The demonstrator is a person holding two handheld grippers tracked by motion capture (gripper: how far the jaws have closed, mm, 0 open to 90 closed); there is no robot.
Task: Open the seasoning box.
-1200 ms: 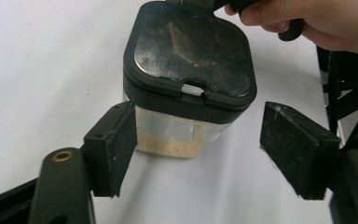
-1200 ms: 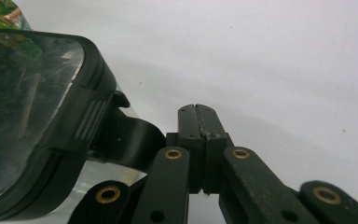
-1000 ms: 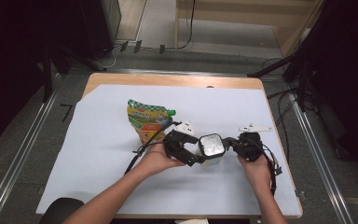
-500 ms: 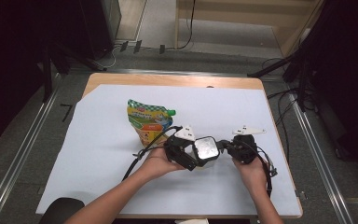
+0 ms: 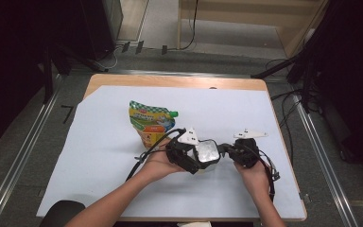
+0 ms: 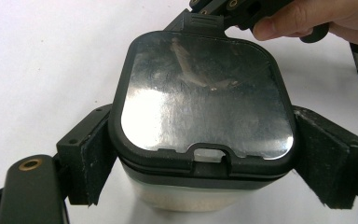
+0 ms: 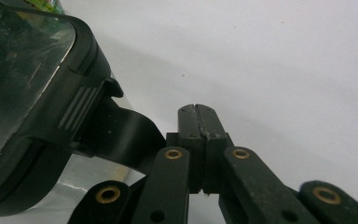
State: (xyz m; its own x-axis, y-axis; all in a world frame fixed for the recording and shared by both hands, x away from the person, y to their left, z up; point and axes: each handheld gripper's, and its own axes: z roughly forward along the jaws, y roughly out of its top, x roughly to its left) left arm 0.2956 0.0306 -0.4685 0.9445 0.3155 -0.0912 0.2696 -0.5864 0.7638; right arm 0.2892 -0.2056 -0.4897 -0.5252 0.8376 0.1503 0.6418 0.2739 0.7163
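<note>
**Box clamped on the left, lid latch facing the right gripper**

Your left gripper (image 5: 203, 158) holds the box (image 5: 207, 152) across its sides: in the left gripper view both pads (image 6: 89, 154) press its walls below the black-rimmed lid (image 6: 200, 100). The box sits on the white sheet (image 5: 99, 151), just right of the pouch (image 5: 151, 123), between your two hands. Your right gripper (image 7: 198, 140) is fully shut with nothing between the jaws, and its tips lie just beside the box's right end, at the ribbed latch (image 7: 77, 112) of the lid. The latch points toward your right hand (image 5: 255, 172), so that hand is the nearer one for it. Judged from this, the coming move turns on working the closed tips against the latch while the left grip steadies the box.
</note>
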